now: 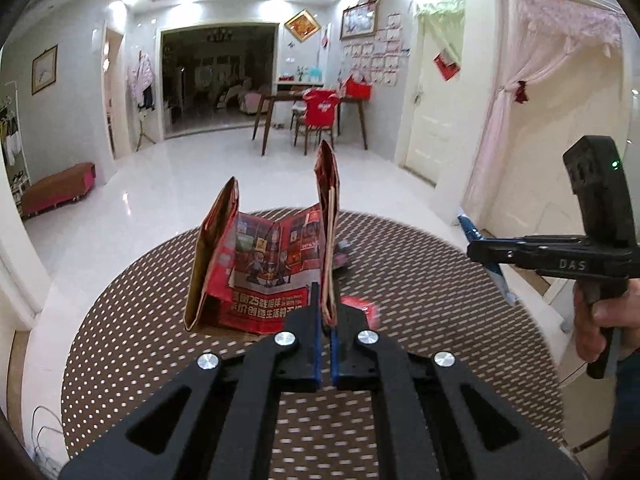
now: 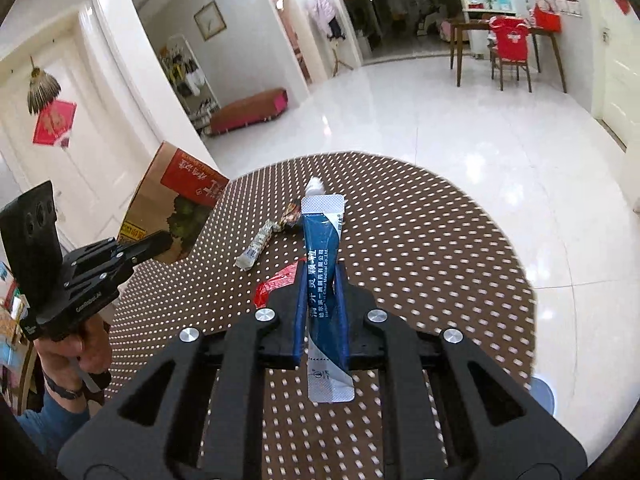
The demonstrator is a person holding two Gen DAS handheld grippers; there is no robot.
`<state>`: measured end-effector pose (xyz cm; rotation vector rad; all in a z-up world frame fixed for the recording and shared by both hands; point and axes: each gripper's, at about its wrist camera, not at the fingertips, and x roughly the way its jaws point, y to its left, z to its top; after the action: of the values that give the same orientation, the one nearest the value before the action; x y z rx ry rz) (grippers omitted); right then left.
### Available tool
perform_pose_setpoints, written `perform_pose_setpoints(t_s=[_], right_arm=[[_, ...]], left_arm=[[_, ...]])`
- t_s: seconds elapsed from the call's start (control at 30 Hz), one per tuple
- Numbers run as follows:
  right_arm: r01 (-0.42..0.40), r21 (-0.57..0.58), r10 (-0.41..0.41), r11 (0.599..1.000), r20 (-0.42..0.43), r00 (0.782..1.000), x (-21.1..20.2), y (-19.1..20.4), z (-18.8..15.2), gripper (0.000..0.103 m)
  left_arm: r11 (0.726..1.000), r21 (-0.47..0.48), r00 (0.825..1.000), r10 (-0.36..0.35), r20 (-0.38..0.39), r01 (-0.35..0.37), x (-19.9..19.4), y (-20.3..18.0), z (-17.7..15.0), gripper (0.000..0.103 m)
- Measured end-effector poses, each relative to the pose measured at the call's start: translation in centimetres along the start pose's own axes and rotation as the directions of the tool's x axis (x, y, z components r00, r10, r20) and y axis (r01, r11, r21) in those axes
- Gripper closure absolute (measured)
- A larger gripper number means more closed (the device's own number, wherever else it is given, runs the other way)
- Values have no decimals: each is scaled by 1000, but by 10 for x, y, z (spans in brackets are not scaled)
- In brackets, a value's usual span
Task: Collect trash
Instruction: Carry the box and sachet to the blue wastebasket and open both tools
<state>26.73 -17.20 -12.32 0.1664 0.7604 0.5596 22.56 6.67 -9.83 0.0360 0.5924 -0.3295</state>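
Round brown perforated table point(image 2: 420, 240) carried the litter. Red printed paper bag point(image 1: 276, 272) stood open on it, left gripper point(image 1: 326, 312) clamped on one wall, probably to keep the mouth wide. Right gripper point(image 2: 323, 296) pinched a blue foil sachet point(image 2: 322, 276), clear of the tabletop. White wrapper point(image 2: 256, 250), red wrapper point(image 2: 276, 286) and dark wrapper point(image 2: 292, 216) lay uncollected.

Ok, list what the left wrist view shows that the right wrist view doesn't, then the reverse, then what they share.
Left wrist only: the open inside of the paper bag, with the left gripper clamped on its wall.

Right wrist only: the blue sachet lying between the right gripper's fingers, plus a white wrapper and a dark candy wrapper on the table.

Both: the perforated table, the red wrapper, the bag and the far dining table.
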Motion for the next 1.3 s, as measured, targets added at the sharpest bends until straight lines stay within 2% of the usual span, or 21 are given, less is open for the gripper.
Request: perform_pose_setpoints(t_s=[0.2,0.3,0.47,0.6,0.77,0.97,1.13,1.3], right_arm=[[6,45,-10,999,86,996,-61,-24,-9,90],[21,60,-28,998,123,992,-94,-38,-14,90],[52,101,-71,994,186,980,-145,-69,-21,90],[89,158,-123,983,217,968,-177,-101,-33,90],[142,255,-200,956,214,956,-205,-151,-56,90],[197,397,-278,896,159,947,-217,-221,-94,90],[202,481,-284,853,103,953,-210,-264,-122,90],[198,554,-268,809,49,962,-192,-301,-148,90]], left_arm=[[997,51,997,-61,40,59,-16,-62,14,100],[992,60,991,-117,60,113,-20,-96,22,100],[977,66,974,-207,88,202,-18,-153,31,100],[959,64,957,-281,74,277,-4,-200,33,100],[932,62,933,-359,11,358,26,-257,23,100],[916,71,916,-386,-110,394,77,-312,-2,100],[913,66,900,-382,-209,402,120,-338,-25,100],[914,38,875,-374,-307,403,168,-356,-44,100]])
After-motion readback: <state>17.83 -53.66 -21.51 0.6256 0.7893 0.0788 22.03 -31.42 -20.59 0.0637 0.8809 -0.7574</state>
